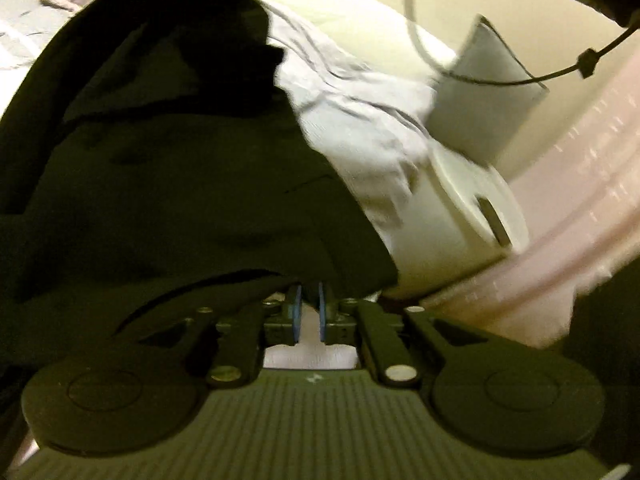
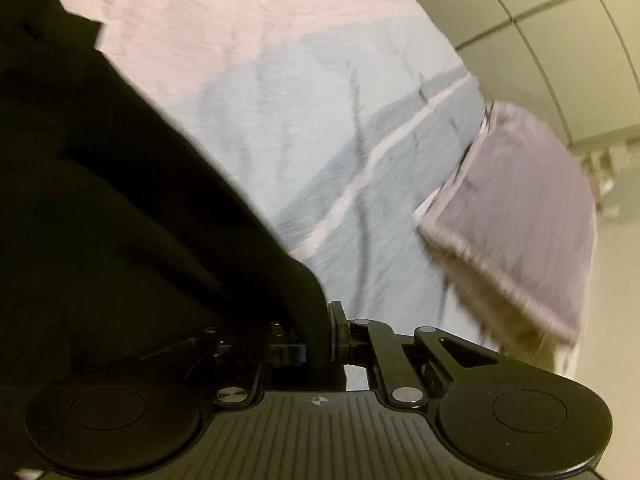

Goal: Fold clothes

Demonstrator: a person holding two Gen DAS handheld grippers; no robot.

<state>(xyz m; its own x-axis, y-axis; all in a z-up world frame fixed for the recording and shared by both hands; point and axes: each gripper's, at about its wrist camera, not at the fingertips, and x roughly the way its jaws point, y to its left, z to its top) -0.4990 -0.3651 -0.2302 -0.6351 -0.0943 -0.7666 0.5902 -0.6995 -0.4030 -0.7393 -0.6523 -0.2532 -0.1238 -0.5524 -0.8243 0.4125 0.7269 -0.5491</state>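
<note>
A black garment (image 1: 168, 168) fills the left and middle of the left wrist view and hangs over my left gripper (image 1: 309, 308). The gripper's blue pads (image 1: 295, 312) stand close together with the garment's hem between them. In the right wrist view the same black garment (image 2: 112, 208) covers the left half. My right gripper (image 2: 320, 344) is shut on a thick fold of it. Both views are blurred by motion.
A light blue cloth with a white stripe (image 2: 340, 168) lies on a pink sheet (image 2: 208, 20). A folded purple cloth (image 2: 520, 216) sits at the right. In the left view, crumpled pale cloth (image 1: 360, 120), a white round container (image 1: 460, 216), a white board (image 1: 488, 92) and a cable (image 1: 520, 80).
</note>
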